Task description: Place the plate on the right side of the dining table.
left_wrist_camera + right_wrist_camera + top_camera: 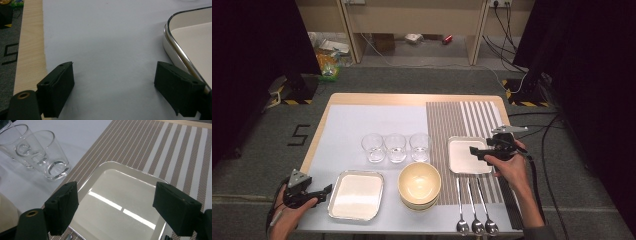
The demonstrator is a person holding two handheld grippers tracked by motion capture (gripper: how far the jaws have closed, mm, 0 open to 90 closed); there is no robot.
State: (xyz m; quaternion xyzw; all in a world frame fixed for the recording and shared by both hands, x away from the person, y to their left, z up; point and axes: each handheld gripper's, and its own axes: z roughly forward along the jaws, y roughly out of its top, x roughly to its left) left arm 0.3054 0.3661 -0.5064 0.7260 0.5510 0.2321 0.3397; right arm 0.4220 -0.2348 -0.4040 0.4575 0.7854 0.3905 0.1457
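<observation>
Grey carpet and dark curtains ringed the table (pixel 362 100), which carried a pale sheet on one side and a striped placemat (pixel 462 120) on the other.

Trouble seemed likeliest at the right gripper (pixel 477 151), whose jaws stood spread wide above the small square tray (pixel 464 167) on the placemat. That tray looked glossy and shallow-rimmed; a grip taken too near a corner might let it slip or tip out — and a swing toward the left-hand jaw could knock the nearest of the three glasses (pixel 420 146), which stood just beyond that jaw in the right gripper view. Three spoons (pixel 475 210) lay on the near side of the tray, close enough to be nudged if it were dragged rather than lifted.

In the right gripper view the tray (pixel 120 202) lay directly between and below the jaws, its far edge ahead of their tips, not touched by either.

The left gripper (pixel 327 190) hovered low over the pale sheet with its jaws likewise apart and holding nothing. A larger metal-rimmed tray (pixel 185 47) sat just beside its right-hand jaw — apart from it, as far as could be told — and the stacked bowls (pixel 419 185) stood beyond that.
</observation>
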